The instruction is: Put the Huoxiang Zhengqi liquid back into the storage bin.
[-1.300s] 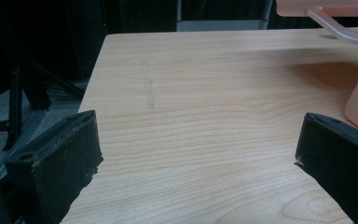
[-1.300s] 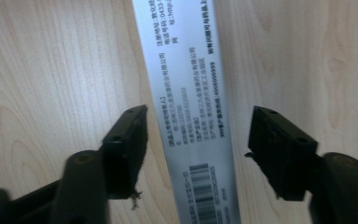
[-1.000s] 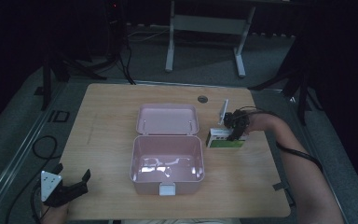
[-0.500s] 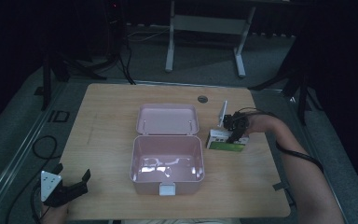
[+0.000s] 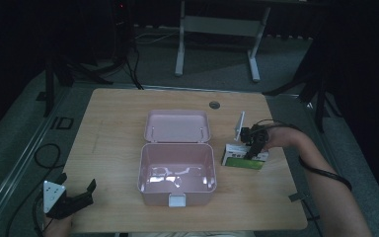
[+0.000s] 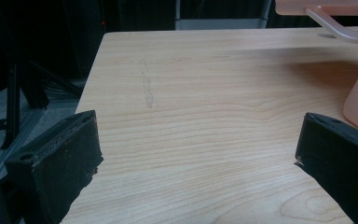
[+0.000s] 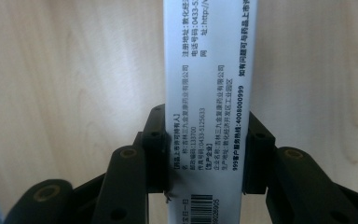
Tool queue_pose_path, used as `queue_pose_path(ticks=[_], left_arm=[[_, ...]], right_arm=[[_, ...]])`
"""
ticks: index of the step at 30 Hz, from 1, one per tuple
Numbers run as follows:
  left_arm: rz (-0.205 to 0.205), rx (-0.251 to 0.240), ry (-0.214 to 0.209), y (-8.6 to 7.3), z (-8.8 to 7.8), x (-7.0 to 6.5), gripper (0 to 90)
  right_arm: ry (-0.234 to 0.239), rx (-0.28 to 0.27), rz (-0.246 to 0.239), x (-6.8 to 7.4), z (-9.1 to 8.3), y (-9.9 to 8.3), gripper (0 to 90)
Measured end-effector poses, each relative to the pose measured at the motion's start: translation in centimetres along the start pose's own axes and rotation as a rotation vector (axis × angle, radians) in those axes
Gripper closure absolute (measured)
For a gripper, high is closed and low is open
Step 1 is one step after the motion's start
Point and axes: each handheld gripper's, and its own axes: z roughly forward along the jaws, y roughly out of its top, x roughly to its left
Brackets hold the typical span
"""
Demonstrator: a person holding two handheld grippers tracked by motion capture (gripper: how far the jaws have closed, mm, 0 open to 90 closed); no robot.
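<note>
Right tongs clamped on white box, barcode cut off; left tongs spread wide.

The room is dim, its far side almost black. A pale wooden bench with rounded corners stands on grey floor; a small round grommet sits near the bench's far edge. Beyond it stands a light grey metal frame on two legs. Dark stands and cables crowd the far left, and a black cable loop lies on the floor beside the bench.
</note>
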Motion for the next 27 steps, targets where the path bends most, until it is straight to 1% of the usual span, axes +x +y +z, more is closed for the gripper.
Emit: queue_pose_path(ticks=[1,2,3,4,5,6,7,8,9,10,11,12,13,14,15,16,17,18,19,21,22,23,27], left_arm=[[0.000,0.000,0.000,0.0,0.0,0.0,0.3],[-0.001,0.001,0.000,0.0,0.0,0.0,0.3],[-0.001,0.001,0.000,0.0,0.0,0.0,0.3],[0.000,0.001,-0.001,0.0,0.0,0.0,0.2],[0.000,0.001,-0.001,0.0,0.0,0.0,0.2],[0.000,0.001,-0.001,0.0,0.0,0.0,0.3],[0.000,0.001,-0.001,0.0,0.0,0.0,0.2],[-0.002,0.001,-0.001,0.0,0.0,0.0,0.3],[-0.002,0.001,-0.001,0.0,0.0,0.0,0.2],[-0.002,0.000,-0.001,0.0,0.0,0.0,0.3],[-0.002,0.000,-0.001,0.0,0.0,0.0,0.3],[-0.001,0.000,-0.002,0.0,0.0,0.0,0.2],[-0.001,0.000,-0.002,0.0,0.0,0.0,0.3],[-0.001,0.000,-0.002,0.0,0.0,0.0,0.3],[-0.001,0.000,-0.002,0.0,0.0,0.0,0.3],[-0.001,0.000,-0.003,0.0,0.0,0.0,0.3],[-0.001,0.000,-0.003,0.0,0.0,0.0,0.3],[-0.001,0.000,-0.003,0.0,0.0,0.0,0.2],[-0.001,0.000,-0.003,0.0,0.0,0.0,0.2],[-0.002,0.002,-0.004,0.0,0.0,0.0,0.3],[-0.002,0.001,-0.004,0.0,0.0,0.0,0.3],[-0.001,0.000,-0.003,0.0,0.0,0.0,0.2],[-0.005,0.002,-0.005,0.0,0.0,0.0,0.3]], right_arm=[[0.000,0.000,0.000,0.0,0.0,0.0,61.8],[0.011,0.010,-0.010,0.5,0.1,-0.2,61.8],[0.011,0.010,-0.010,0.5,0.1,-0.2,61.8],[0.012,0.019,-0.017,1.1,0.3,-0.3,61.8],[0.012,0.019,-0.017,1.1,0.3,-0.3,61.8],[0.008,0.016,-0.020,1.6,0.3,-0.5,61.8],[0.008,0.016,-0.020,1.6,0.3,-0.5,61.8],[0.010,0.010,-0.022,2.0,0.3,-0.6,61.8],[0.010,0.010,-0.022,2.0,0.3,-0.6,61.8],[0.008,0.008,-0.026,2.5,0.3,-0.8,61.8],[0.008,0.008,-0.026,2.5,0.3,-0.8,61.8],[0.007,0.011,-0.031,3.1,0.3,-0.8,61.8],[0.007,0.011,-0.031,3.1,0.3,-0.8,61.8],[0.013,0.008,-0.030,3.6,0.2,-0.9,61.8],[0.013,0.008,-0.030,3.6,0.2,-0.9,61.8],[0.004,0.009,-0.029,4.2,0.1,-1.0,61.8],[0.004,0.009,-0.029,4.2,0.1,-1.0,61.8],[0.000,0.010,-0.024,4.7,0.0,-1.1,61.8],[0.000,0.010,-0.024,4.7,0.0,-1.1,61.8],[0.000,0.014,-0.022,5.4,-0.1,-1.4,61.8],[0.000,0.014,-0.022,5.4,-0.1,-1.4,61.8],[-0.003,0.011,-0.018,5.8,-0.1,-1.5,61.8],[0.003,0.006,-0.014,6.3,-0.1,-1.8,61.8]])
